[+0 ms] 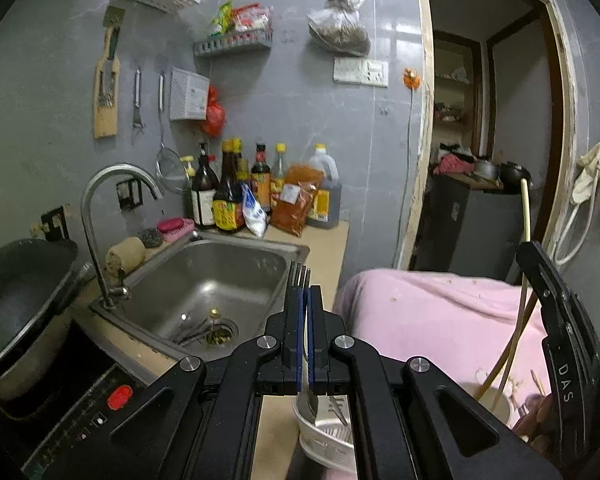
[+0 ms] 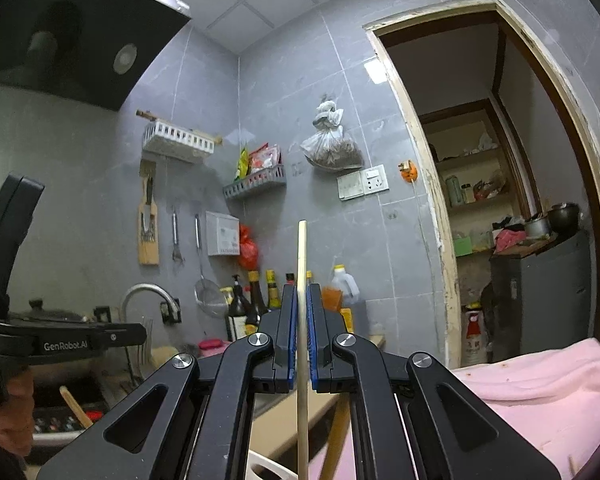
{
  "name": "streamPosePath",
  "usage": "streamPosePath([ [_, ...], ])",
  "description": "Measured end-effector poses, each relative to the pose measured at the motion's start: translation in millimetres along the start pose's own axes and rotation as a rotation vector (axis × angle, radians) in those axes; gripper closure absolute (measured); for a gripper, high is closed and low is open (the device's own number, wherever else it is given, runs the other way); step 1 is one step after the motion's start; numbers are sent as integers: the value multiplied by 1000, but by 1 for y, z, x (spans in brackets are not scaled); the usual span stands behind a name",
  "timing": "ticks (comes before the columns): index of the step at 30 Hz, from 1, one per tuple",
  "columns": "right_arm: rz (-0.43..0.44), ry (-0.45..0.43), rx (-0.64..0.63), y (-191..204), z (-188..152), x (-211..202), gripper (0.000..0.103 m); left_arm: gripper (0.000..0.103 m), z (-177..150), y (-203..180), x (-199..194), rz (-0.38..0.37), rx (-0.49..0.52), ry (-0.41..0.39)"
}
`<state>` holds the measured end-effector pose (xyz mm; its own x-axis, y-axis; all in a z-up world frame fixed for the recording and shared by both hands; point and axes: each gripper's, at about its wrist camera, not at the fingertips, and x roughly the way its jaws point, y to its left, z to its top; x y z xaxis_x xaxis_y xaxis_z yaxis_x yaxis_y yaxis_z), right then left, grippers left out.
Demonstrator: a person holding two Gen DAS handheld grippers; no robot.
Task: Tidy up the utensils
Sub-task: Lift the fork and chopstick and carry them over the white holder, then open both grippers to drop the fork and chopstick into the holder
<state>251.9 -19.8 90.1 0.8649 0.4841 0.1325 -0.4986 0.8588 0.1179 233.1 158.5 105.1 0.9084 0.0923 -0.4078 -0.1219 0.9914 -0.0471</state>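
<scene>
My left gripper (image 1: pixel 303 292) is shut on a metal fork (image 1: pixel 298 276) whose tines stick up past the fingertips, in front of the sink. Directly below it stands a white slotted utensil basket (image 1: pixel 328 444) with a spoon (image 1: pixel 312 400) inside. My right gripper (image 2: pixel 302 292) is shut on a long pale wooden chopstick (image 2: pixel 302 264) that stands upright through the jaws. In the left wrist view the right gripper (image 1: pixel 556 320) shows at the right edge with the chopstick (image 1: pixel 525 216) rising above it. The basket's rim (image 2: pixel 268 468) shows at the bottom of the right wrist view.
A steel sink (image 1: pixel 204 284) with a curved tap (image 1: pixel 100 216) lies ahead on the left, with sauce bottles (image 1: pixel 228 196) behind it. A dark wok (image 1: pixel 16 292) sits on a cooker (image 1: pixel 60 400) at the left. A pink cloth (image 1: pixel 440 312) covers the right side. A doorway (image 2: pixel 500 200) opens on the right.
</scene>
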Motion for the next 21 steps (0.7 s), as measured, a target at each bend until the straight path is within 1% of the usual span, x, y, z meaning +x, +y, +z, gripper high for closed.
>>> streamPosePath([
  [3, -24, 15, -45, 4, -4, -4, 100, 103, -5, 0, 6, -36, -16, 48],
  [5, -47, 31, -76, 7, -7, -6, 99, 103, -7, 2, 7, -60, -39, 64],
  [9, -60, 60, -91, 6, -8, -9, 97, 102, -8, -3, 2, -104, -38, 60],
  [12, -61, 72, -78, 2, -3, -16, 94, 100, -6, -8, -5, -120, -30, 51],
  [13, -60, 72, -69, 0, 0, -19, 90, 100, -5, -10, -7, -127, -30, 45],
  [14, -61, 72, -60, -3, 3, -24, 83, 97, -4, -12, -11, -137, -32, 35],
  [16, -64, 66, -47, -7, 12, -34, 76, 90, -1, -17, -19, -143, -32, 11],
  [17, -64, 61, -44, -10, 17, -40, 76, 83, 1, -21, -24, -152, -34, -7],
  [18, -66, 58, -43, -13, 20, -45, 76, 73, 3, -23, -28, -159, -37, -21],
  [20, -83, 50, -46, -21, 34, -60, 75, 65, 9, -29, -41, -170, -47, -66],
  [21, -88, 49, -44, -24, 39, -64, 75, 63, 12, -31, -45, -175, -48, -81],
])
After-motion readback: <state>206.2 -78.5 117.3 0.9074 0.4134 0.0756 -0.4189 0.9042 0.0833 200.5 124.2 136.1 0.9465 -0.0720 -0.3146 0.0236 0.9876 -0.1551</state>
